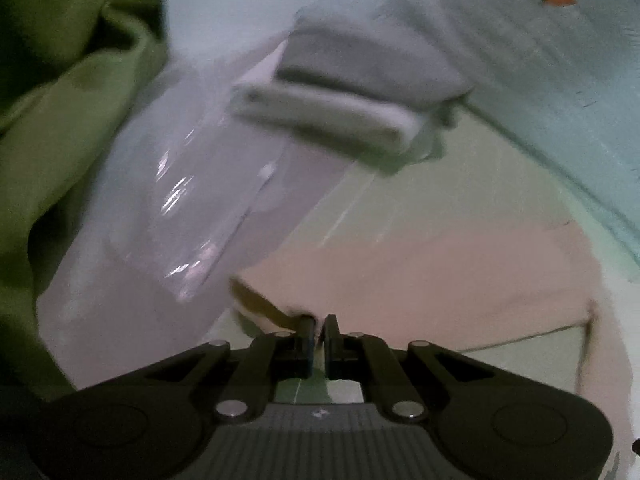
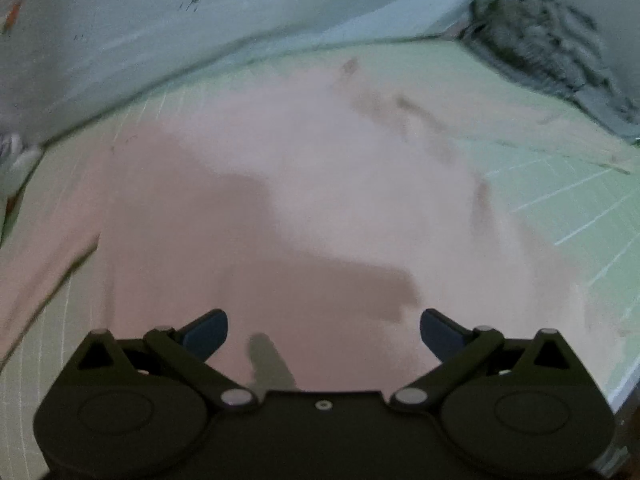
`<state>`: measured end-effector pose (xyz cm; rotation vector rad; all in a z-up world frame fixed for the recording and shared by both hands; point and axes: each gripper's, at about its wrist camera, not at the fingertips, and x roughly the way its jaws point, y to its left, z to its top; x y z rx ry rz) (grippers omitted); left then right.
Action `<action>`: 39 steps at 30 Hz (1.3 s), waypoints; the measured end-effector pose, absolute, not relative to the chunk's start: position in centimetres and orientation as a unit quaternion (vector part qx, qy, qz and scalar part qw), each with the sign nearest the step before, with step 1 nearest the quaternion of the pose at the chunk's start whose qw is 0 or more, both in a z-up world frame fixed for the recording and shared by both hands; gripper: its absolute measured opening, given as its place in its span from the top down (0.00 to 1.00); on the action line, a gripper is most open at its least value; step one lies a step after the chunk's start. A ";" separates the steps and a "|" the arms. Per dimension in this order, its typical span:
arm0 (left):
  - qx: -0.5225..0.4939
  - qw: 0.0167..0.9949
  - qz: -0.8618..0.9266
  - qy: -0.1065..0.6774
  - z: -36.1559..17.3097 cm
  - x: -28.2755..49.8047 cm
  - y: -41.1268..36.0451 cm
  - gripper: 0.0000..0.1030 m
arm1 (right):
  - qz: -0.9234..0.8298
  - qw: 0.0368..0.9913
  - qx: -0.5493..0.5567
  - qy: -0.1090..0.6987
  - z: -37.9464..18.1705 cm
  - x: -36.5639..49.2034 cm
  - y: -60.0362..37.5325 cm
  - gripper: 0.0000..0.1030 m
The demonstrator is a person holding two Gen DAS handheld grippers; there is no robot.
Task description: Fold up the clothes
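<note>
In the left wrist view, our left gripper [image 1: 318, 325] has its fingers pressed together on a fold of the pink garment [image 1: 440, 272], which spreads out ahead on the pale green mat [image 1: 500, 152]. A blurred lilac cloth [image 1: 168, 216] hangs across the left, with a green cloth [image 1: 60, 128] beside it at the edge. A light blue wall [image 1: 560, 80] rises behind.

In the right wrist view, our right gripper [image 2: 324, 330] hovers with its fingers spread wide apart over the pink garment [image 2: 280, 200], holding nothing. The garment lies flat on the green mat [image 2: 560, 184]. A dark grey bundle [image 2: 552, 52] sits in the far right corner, against the wall [image 2: 160, 32].
</note>
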<state>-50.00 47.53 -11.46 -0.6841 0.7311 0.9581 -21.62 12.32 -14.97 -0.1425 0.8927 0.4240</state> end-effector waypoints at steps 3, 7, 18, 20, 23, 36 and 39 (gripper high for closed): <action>-0.290 0.792 0.425 0.329 -9.7 -46.8 45.9 0.95 | 0.181 0.886 -0.070 0.421 -14.4 -20.1 9.8 0.00; -0.251 0.833 0.375 0.320 -7.5 -40.5 41.4 0.96 | 0.153 0.888 -0.061 0.429 -14.2 -17.7 5.1 0.00; -0.204 0.900 0.114 0.369 -6.1 -22.9 20.8 0.74 | 0.077 0.897 -0.011 0.435 -13.7 -10.6 -8.4 0.00; -0.181 0.893 0.116 0.396 -6.8 -21.9 18.6 0.62 | 0.082 0.899 -0.013 0.429 -13.4 -9.7 -9.3 0.00; -0.162 0.878 0.179 0.414 -7.5 -22.2 18.0 0.40 | 0.101 0.902 -0.021 0.419 -13.0 -8.7 -9.8 0.00; -0.252 0.772 0.379 0.444 -9.5 -33.0 27.0 0.28 | 0.254 0.860 -0.068 0.438 -14.9 -8.8 0.0 0.08; -0.254 0.762 0.394 0.446 -9.4 -34.7 29.2 0.28 | 0.284 0.847 -0.055 0.446 -15.1 -10.1 2.7 0.15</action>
